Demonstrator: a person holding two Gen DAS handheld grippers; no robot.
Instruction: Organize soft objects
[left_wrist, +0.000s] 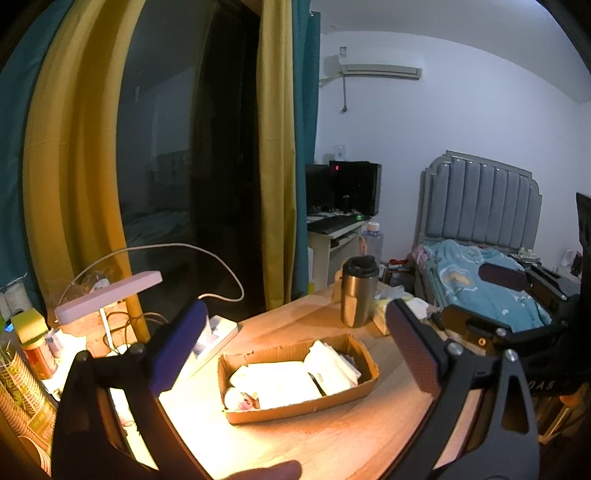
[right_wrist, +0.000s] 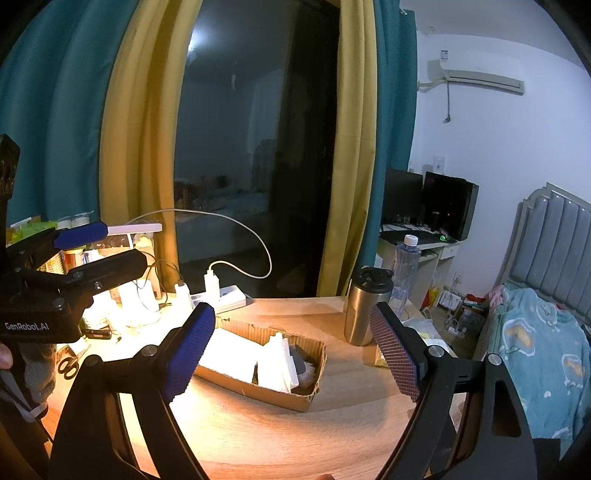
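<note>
We hold two black two-finger grippers, one in each hand. In the left wrist view, our left gripper (left_wrist: 295, 349) fills the lower frame, its fingers spread wide with nothing between them: the blue ribbed pad (left_wrist: 177, 347) at lower left, the dark textured pad (left_wrist: 415, 349) at lower right. Our right gripper (left_wrist: 491, 291) shows at the right edge there. In the right wrist view, our right gripper (right_wrist: 295, 354) stands equally wide and empty across the lower frame, while our left gripper (right_wrist: 99, 245) reaches in from the left edge, jaws apart. A fingertip (left_wrist: 266, 470) shows at the bottom edge.
</note>
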